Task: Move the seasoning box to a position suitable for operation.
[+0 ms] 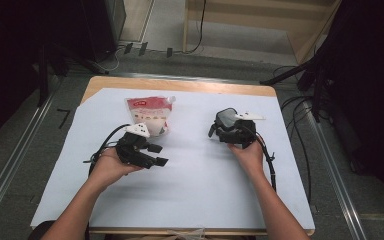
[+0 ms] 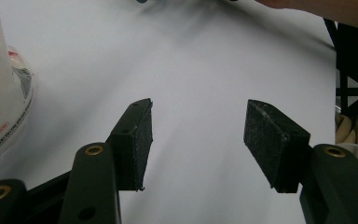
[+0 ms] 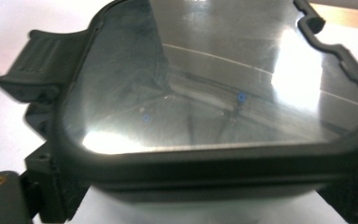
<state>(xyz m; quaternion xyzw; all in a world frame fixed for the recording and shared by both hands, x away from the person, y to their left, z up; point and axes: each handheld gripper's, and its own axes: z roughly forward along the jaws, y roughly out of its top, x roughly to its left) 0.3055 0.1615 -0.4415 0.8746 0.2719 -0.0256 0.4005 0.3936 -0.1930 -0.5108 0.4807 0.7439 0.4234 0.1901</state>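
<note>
While the red-and-white plastic refill pouch (image 1: 150,115) lies upper left on the white table sheet (image 1: 190,190), the left gripper (image 1: 156,155) gapes empty near it, and the right gripper (image 1: 221,131) apparently clasps a black-framed glossy lid (image 3: 214,84).

Pouch (image 2: 2,93) cut off at left edge
</note>
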